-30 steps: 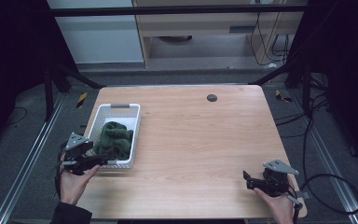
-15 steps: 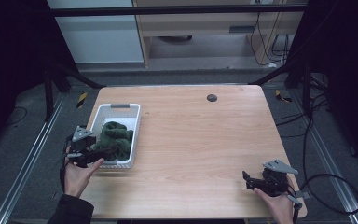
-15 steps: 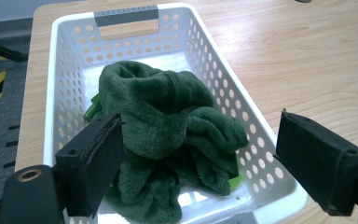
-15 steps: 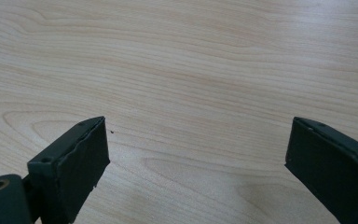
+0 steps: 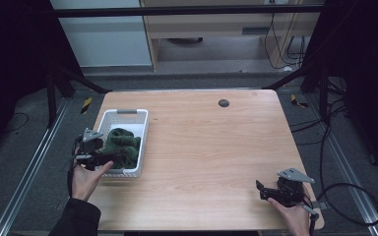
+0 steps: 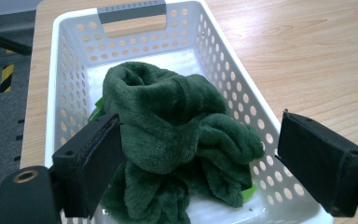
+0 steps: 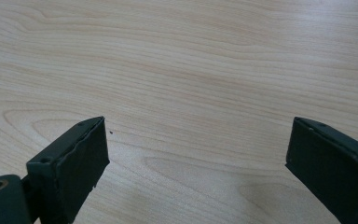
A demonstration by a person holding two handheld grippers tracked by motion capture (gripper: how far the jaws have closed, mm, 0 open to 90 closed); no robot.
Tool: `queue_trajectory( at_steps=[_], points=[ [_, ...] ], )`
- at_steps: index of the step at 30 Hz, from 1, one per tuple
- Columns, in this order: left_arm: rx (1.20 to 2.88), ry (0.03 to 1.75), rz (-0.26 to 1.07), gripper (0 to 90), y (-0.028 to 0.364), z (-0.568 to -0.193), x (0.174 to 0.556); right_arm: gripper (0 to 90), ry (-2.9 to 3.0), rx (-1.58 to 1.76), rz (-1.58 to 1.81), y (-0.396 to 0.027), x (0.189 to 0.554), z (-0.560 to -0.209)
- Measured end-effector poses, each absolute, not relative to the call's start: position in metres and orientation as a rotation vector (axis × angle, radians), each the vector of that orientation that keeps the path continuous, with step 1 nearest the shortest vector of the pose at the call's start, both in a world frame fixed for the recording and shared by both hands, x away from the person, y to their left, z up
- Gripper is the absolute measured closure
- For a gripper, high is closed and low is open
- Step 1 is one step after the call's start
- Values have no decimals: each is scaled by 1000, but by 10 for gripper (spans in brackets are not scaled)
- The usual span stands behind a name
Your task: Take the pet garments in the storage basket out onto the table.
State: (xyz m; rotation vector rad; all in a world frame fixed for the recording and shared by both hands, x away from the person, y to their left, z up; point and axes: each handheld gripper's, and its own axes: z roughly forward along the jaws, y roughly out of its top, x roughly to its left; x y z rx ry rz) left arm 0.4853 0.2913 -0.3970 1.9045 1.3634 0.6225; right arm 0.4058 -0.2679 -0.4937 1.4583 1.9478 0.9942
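A white perforated basket stands at the table's left side with a crumpled dark green fleece cloth inside. My left gripper hovers open over the basket's near end, its jaws spread on either side of the cloth without touching it. A little bright green shows beneath the cloth. My right gripper rests open low over bare wood near the table's front right corner, with nothing between its jaws.
The wooden table has a small dark round cap near its far edge. Dark floor, metal frame rails and cables surround the table. The basket has a grey handle at its far end.
My left gripper has moved forward and to the right, from the basket's near left corner to over the cloth. The right gripper has stayed put.
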Motion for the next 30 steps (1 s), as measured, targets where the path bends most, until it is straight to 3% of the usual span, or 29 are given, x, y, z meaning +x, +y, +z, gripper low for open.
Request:
queue_trajectory(
  at_steps=[30],
  points=[
    [1975, 1454, 619, 98, 288, -404, 527, 50, 1970, 1465, 989, -268, 407, -495]
  ],
)
